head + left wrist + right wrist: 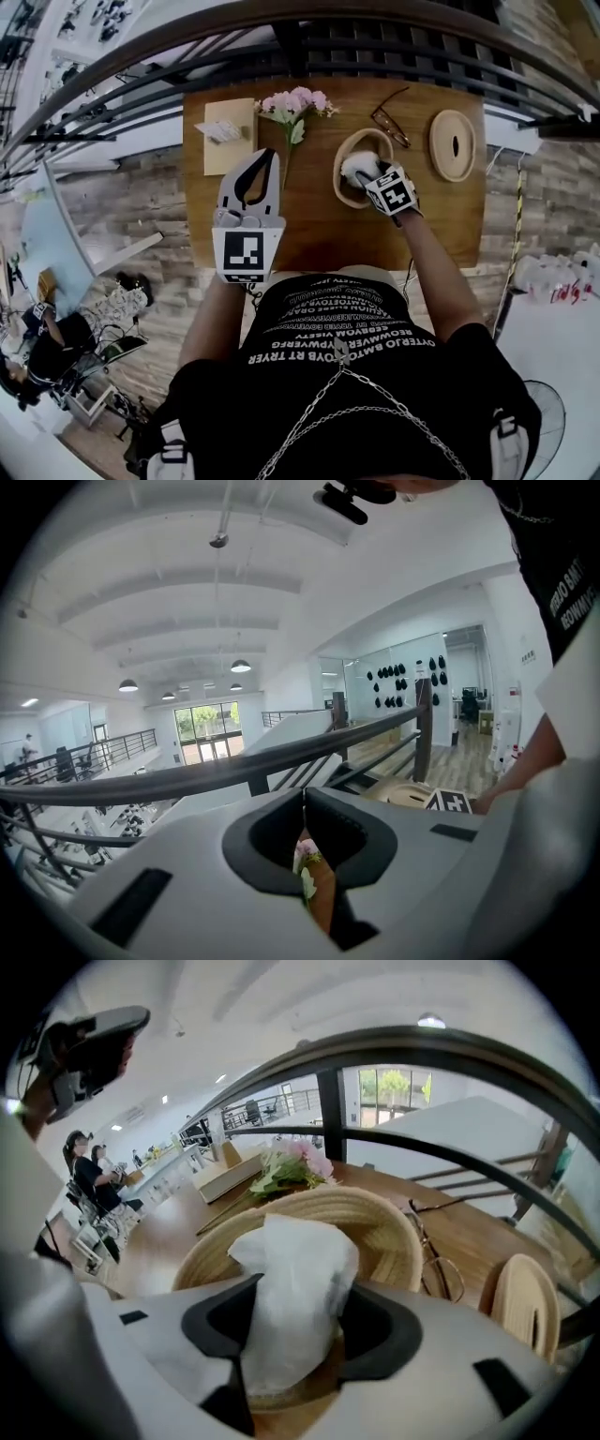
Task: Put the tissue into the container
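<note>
Right gripper astride tissue inside container rim, glasses beside.

A wooden table is seen from above, set against a railing. The left gripper is held over the table's near left part, its jaws brought together at the tips and pointed toward flowers. The right gripper is held at a woven container, and a white tissue is seen at its jaws. A tissue box is placed at the far left; glasses and a slotted lid are laid to the container's right.
</note>
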